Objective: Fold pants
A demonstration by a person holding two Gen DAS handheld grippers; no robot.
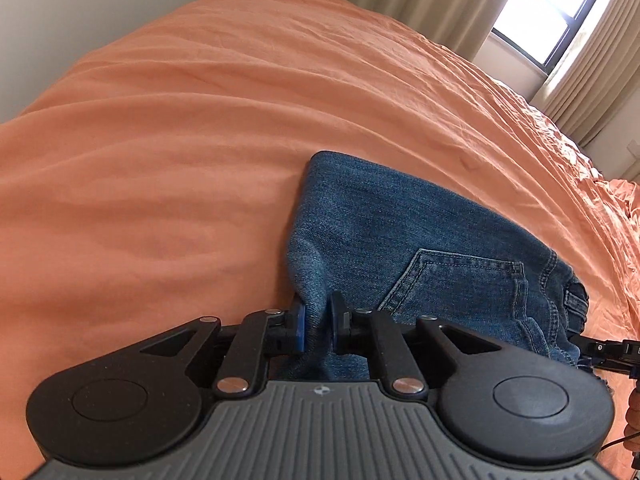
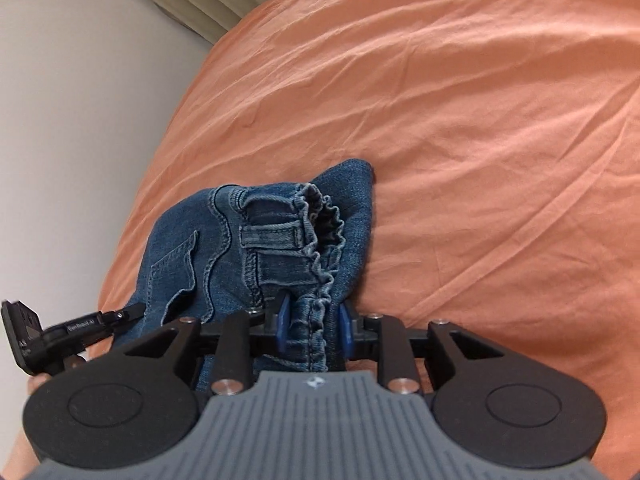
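Jeans: folded bundle on orange bedsheet, stretched crosswise between grippers; left gripper clamps the plain folded edge, right gripper clamps the elastic waistband.

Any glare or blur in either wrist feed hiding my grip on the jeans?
Left wrist: window blown out top right, but left gripper and jeans are sharp. Right wrist: even light, no glare; right gripper on the waistband is clear, fisheye bends the bed.
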